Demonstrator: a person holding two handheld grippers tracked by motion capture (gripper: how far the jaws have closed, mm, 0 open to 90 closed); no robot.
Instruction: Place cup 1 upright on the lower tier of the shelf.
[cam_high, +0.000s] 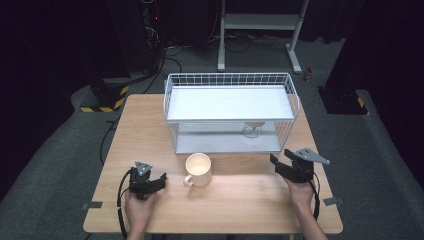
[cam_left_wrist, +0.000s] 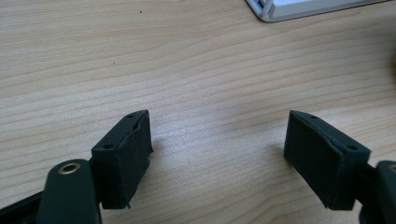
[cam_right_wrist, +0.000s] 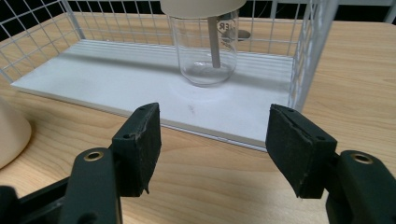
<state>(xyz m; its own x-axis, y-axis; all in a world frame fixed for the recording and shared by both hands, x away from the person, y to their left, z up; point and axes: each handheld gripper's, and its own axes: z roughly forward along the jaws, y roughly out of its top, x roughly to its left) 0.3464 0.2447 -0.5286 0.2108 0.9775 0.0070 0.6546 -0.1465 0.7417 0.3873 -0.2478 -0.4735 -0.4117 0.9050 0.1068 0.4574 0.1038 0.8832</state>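
Wooden desk (cam_high: 225, 200), light grain, with a white wire rack (cam_high: 230, 112) standing at its far half. The rack has a flat white top shelf and a white base plate below. On that base plate, toward the rack's right end, sits a clear glass jar (cam_right_wrist: 205, 49) with a pale lid and a thin stick inside; from the high view it is mostly hidden under the top shelf.

Cream mug (cam_high: 198, 169) stands on the desk just in front of the rack's near edge, roughly centre, handle toward the near left.

Your left hand-held gripper (cam_high: 161, 181) rests low at the near left of the desk, left of the mug and apart from it, with the jaws pointing right, toward the mug. In the left gripper view its jaws are spread wide with bare wood between them, nothing held; a corner of the rack base shows at the top right of that view.

Your right hand-held gripper (cam_high: 276, 164) is at the near right of the desk, just off the rack's near right corner, not touching it. Its jaws are also spread wide apart and empty. In the right gripper view the jar lies straight ahead between the two jaws but well beyond them, inside the rack, and the edge of the mug shows at the far left.

Mug sits between your two hand-held grippers, a bit closer to the left one. Each of your hands (cam_high: 137, 207) wraps its gripper from behind, and a black cable (cam_high: 120, 210) trails back from the left one.
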